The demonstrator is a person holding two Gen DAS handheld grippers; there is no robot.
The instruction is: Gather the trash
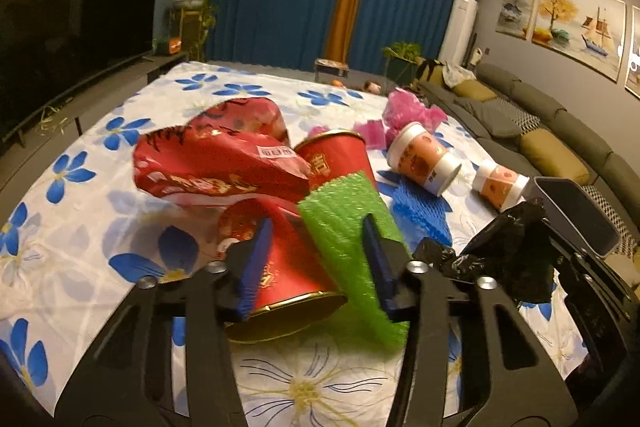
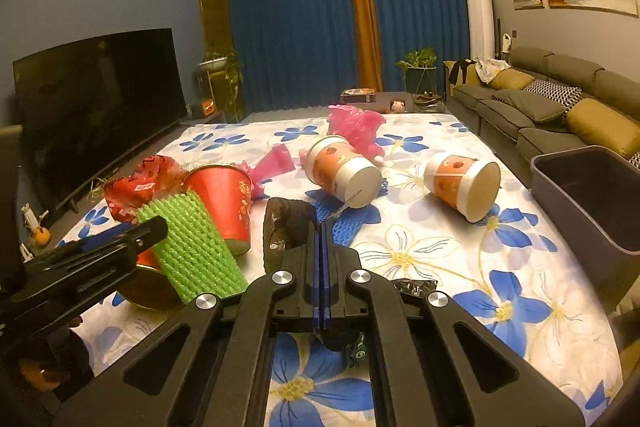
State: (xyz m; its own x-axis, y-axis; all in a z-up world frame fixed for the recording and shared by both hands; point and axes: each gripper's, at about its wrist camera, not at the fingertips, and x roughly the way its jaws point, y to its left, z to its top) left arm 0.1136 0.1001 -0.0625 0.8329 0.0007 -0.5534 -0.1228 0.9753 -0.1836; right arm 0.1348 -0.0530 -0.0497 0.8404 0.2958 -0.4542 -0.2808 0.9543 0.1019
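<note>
My left gripper (image 1: pixel 316 223) has its blue pads against a red paper cup (image 1: pixel 288 267) lying on its side and a green foam net (image 1: pixel 344 219) beside it; both sit between the jaws. My right gripper (image 2: pixel 323 225) is shut on a crumpled black plastic bag (image 2: pixel 286 227), which bulges out on the left and below. In the left wrist view that black bag (image 1: pixel 504 247) hangs at the right. A grey bin (image 2: pixel 592 195) stands at the table's right edge.
On the flowered tablecloth (image 2: pixel 440 267) lie two orange-and-white cups (image 2: pixel 344 175) (image 2: pixel 464 187), pink plastic (image 2: pixel 352 125), a blue foam net (image 2: pixel 344 223), a second red cup (image 2: pixel 224 199) and a red foil bag (image 1: pixel 216 159). A TV stands left, a sofa right.
</note>
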